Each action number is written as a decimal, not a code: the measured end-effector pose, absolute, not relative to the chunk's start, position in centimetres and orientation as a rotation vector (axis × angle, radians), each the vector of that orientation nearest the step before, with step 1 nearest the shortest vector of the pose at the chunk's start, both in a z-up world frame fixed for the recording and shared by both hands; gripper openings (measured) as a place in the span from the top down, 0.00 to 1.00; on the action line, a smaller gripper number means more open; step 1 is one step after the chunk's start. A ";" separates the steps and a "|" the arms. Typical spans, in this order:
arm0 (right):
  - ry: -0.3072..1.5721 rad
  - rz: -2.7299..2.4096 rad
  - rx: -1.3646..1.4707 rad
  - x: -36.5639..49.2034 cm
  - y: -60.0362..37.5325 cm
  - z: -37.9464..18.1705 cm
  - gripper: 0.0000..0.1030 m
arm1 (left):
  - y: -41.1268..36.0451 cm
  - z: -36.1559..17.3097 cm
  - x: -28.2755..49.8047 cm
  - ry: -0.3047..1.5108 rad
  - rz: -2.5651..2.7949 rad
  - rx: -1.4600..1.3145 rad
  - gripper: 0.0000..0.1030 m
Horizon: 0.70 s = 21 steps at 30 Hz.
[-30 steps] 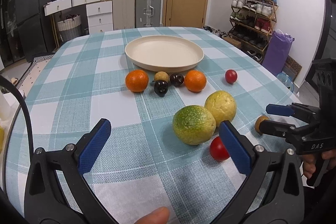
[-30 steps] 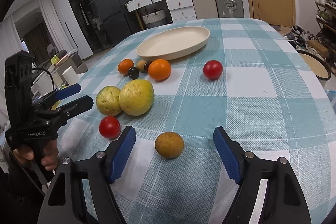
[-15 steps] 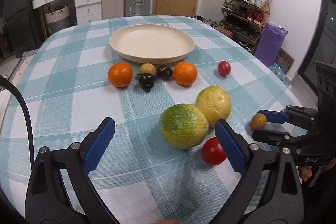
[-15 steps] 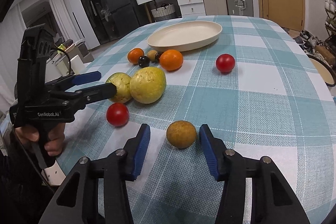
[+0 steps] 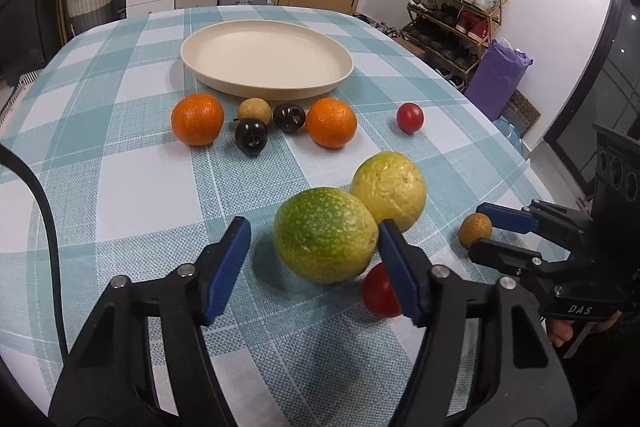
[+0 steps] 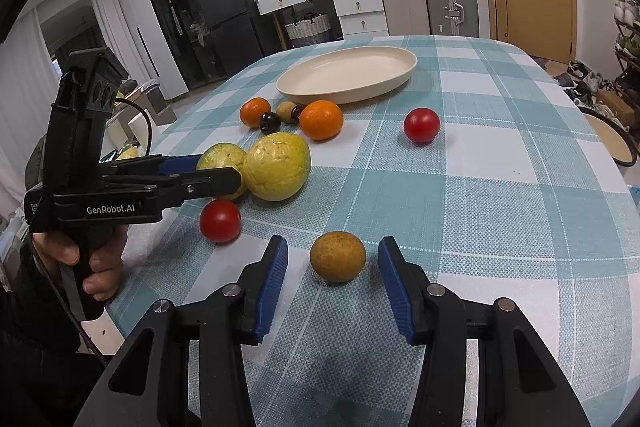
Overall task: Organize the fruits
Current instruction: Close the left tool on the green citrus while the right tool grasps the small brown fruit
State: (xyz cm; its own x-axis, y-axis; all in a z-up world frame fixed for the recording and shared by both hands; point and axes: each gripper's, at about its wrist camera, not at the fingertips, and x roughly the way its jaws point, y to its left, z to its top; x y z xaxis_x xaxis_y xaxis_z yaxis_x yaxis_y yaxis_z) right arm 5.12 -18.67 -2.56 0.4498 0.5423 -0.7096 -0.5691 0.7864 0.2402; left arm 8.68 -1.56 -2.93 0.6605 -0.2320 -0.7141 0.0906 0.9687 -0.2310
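Left tongs open, straddling the green fruit. Right tongs open around the brown fruit, near the desk edge.

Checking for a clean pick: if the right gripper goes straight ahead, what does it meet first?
The small brown fruit, lying between the open fingers of the right gripper; neither pad seems to touch it.

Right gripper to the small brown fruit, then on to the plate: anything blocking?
Nothing sits between the right gripper and the small brown fruit; its open fingers flank it. Toward the cream plate, the yellow fruit and an orange lie left of a straight line; a red tomato lies right.
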 end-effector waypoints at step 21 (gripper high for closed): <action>0.855 0.678 -0.072 4.7 -18.0 -2.9 0.72 | 0.3 -1.2 7.3 0.729 -0.163 -0.198 0.62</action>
